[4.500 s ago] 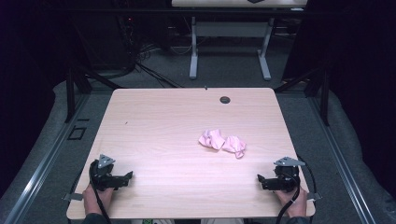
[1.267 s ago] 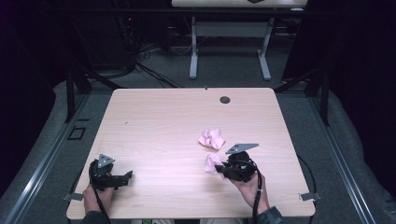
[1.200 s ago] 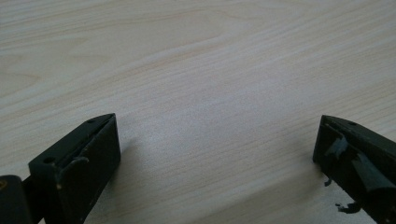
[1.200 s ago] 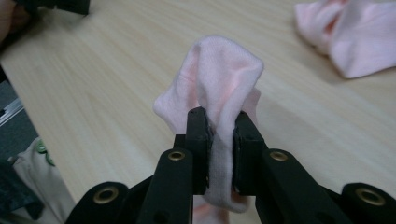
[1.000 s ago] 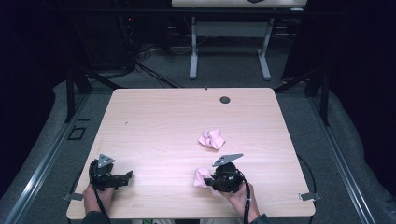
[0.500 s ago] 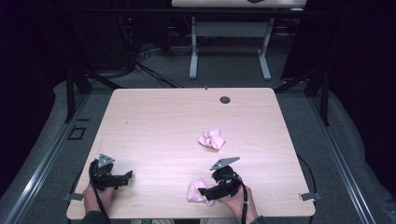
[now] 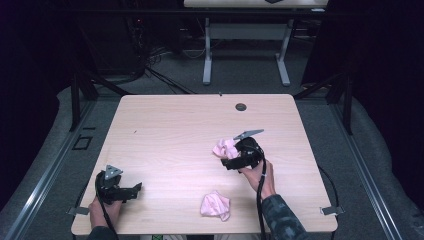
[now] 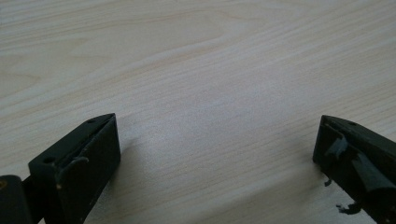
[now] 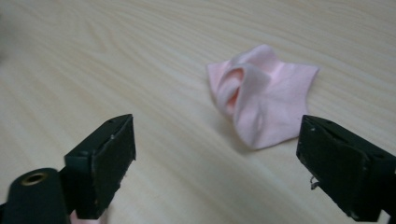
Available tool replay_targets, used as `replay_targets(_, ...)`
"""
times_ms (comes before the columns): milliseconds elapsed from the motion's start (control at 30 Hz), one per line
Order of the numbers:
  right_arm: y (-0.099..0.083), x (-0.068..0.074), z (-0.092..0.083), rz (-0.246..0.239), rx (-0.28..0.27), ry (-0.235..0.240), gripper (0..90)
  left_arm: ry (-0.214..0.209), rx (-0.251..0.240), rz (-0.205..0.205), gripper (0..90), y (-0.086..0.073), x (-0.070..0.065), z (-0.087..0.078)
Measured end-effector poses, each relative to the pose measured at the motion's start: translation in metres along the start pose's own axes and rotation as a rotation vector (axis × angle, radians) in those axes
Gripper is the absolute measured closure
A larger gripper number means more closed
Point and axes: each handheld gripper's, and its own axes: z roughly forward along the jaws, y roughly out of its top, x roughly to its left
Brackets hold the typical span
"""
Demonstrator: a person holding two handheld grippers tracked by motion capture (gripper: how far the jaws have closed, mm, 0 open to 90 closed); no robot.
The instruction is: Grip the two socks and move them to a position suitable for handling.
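Right tongs (image 9: 215, 163) spread, just opened, nothing between, nearing far pink sock (image 9: 261, 102). Left tongs (image 8: 217, 158) released, idle on worktop (image 7: 175, 130). Risk: shallow pinch catches single fold, sock slips free.

Right gripper (image 7: 231, 159) partly hides sock (image 7: 223, 148)

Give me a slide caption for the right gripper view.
Open right gripper facing a crumpled pink sock on the light wooden table.
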Motion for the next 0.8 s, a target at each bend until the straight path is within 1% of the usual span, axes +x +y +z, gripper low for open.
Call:
replay_targets(33, 0.002, -0.002, 0.004, 0.006, 0.004, -0.002, 14.9, 0.000, 0.000, 0.001, 0.6, 0.000, 0.000, 0.000)
replay_targets(67, 0.005, -0.004, 0.010, 0.004, 0.026, -0.014, 15.4, 0.000, 0.000, 0.001, 0.7, 0.000, 0.000, 0.000)
replay_targets(100, 0.007, -0.006, 0.015, 0.009, 0.025, -0.015, 16.5, 0.000, 0.000, 0.000, 0.6, 0.000, 0.000, 0.000)
replay_targets(167, 0.011, -0.010, 0.028, 0.012, 0.032, -0.043, 18.3, -0.003, 0.000, 0.002, 0.6, 0.000, 0.000, 0.000)
replay_targets(200, 0.011, -0.010, 0.028, 0.012, 0.032, -0.043, 18.3, -0.003, 0.000, 0.002, 0.6, 0.000, 0.000, 0.000)
replay_targets(233, 0.013, -0.012, 0.034, 0.024, 0.046, -0.043, 18.4, -0.003, -0.001, 0.003, 0.6, 0.000, 0.000, 0.000)
replay_targets(267, 0.013, -0.016, 0.050, 0.062, 0.052, -0.052, 23.6, -0.003, -0.001, 0.002, 0.6, 0.000, 0.000, 0.000)
replay_targets(300, 0.013, -0.016, 0.050, 0.062, 0.052, -0.052, 23.6, -0.003, -0.001, 0.002, 0.6, 0.000, 0.000, 0.000)
replay_targets(333, 0.013, -0.017, 0.053, 0.062, 0.072, -0.067, 25.8, -0.004, -0.001, 0.003, 0.6, 0.000, 0.000, 0.000)
replay_targets(367, 0.013, -0.017, 0.059, 0.078, 0.065, -0.061, 28.9, -0.003, 0.000, 0.004, 0.6, 0.000, 0.000, 0.000)
replay_targets(400, 0.013, -0.017, 0.061, 0.078, 0.072, -0.073, 34.1, -0.003, 0.000, 0.004, 0.6, 0.000, 0.000, 0.000)
replay_targets(433, 0.012, -0.017, 0.065, 0.075, 0.071, -0.077, 41.7, -0.003, 0.000, 0.005, 0.6, 0.000, 0.000, 0.000)
replay_targets(500, 0.012, -0.017, 0.068, 0.068, 0.084, -0.076, 47.9, -0.003, 0.000, 0.005, 0.6, 0.000, 0.000, 0.000)
replay_targets(533, 0.011, -0.017, 0.069, 0.065, 0.093, -0.088, 52.8, -0.002, 0.000, 0.005, 0.6, 0.000, 0.000, 0.000)
replay_targets(567, 0.011, -0.017, 0.069, 0.065, 0.093, -0.088, 52.8, -0.002, 0.000, 0.005, 0.6, 0.000, 0.000, 0.000)
replay_targets(600, 0.011, -0.016, 0.070, 0.073, 0.097, -0.082, 56.6, -0.002, 0.000, 0.005, 0.6, 0.000, 0.000, 0.000)
replay_targets(633, 0.009, -0.014, 0.073, 0.055, 0.094, -0.112, 64.8, -0.002, 0.001, 0.005, 0.6, 0.000, 0.000, 0.000)
replay_targets(700, 0.007, -0.012, 0.074, 0.063, 0.068, -0.131, 73.0, -0.002, 0.000, 0.005, 0.6, 0.000, 0.000, 0.000)
replay_targets(733, 0.007, -0.012, 0.074, 0.063, 0.068, -0.131, 73.0, -0.002, 0.000, 0.005, 0.7, 0.000, 0.000, 0.000)
replay_targets(800, 0.005, -0.012, 0.073, 0.057, 0.062, -0.137, 79.5, -0.002, 0.000, 0.005, 0.7, 0.000, 0.000, 0.000)
